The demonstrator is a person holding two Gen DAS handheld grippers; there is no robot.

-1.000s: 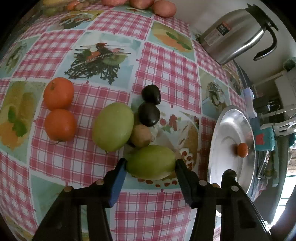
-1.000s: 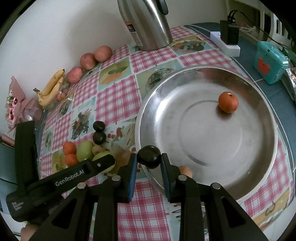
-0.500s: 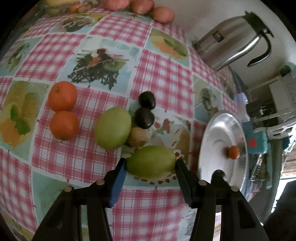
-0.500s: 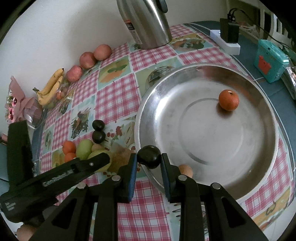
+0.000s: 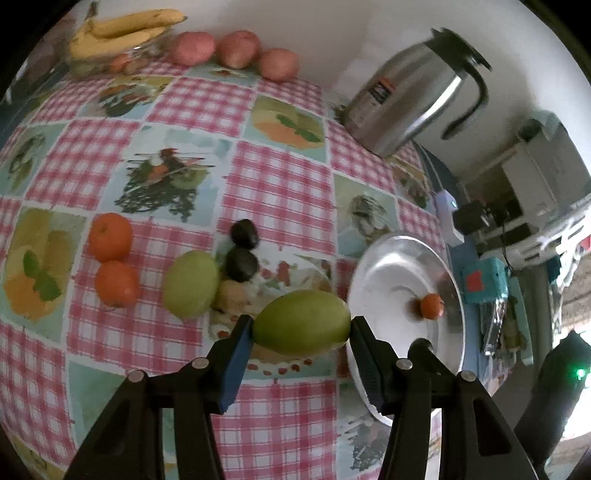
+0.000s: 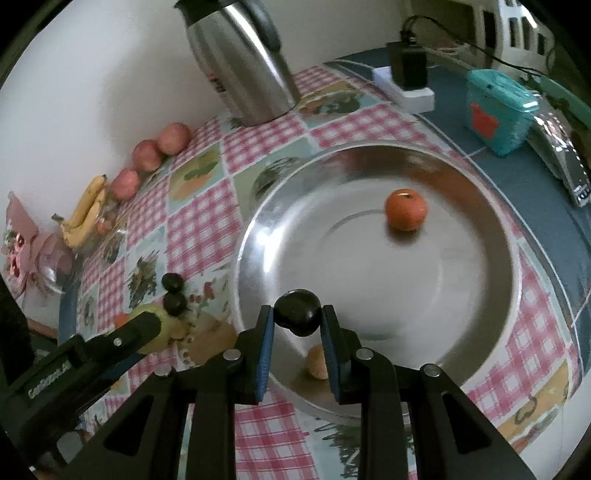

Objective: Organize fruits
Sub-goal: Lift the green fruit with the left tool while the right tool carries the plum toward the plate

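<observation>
My left gripper [image 5: 301,334] is shut on a green mango [image 5: 301,322] and holds it above the checked tablecloth, left of the steel plate [image 5: 388,266]. My right gripper [image 6: 297,323] is shut on a dark plum [image 6: 298,312] over the near left part of the steel plate [image 6: 480,295]. An orange [image 6: 406,209] and a small tan fruit [image 6: 317,362] lie in the plate. On the cloth lie a second green mango [image 5: 190,284], two dark plums [image 5: 242,264], a tan fruit [image 5: 231,293] and two oranges [image 5: 110,236].
A steel kettle [image 5: 413,99] stands at the back by the wall. Three red apples [image 5: 236,48] and bananas [image 5: 122,31] lie along the wall. A teal box [image 6: 498,110] and a white power strip with a plug [image 6: 406,86] sit beyond the plate.
My left gripper has lifted the green mango off the cloth and pulled back and up. My right gripper has moved with the plum in over the plate.
</observation>
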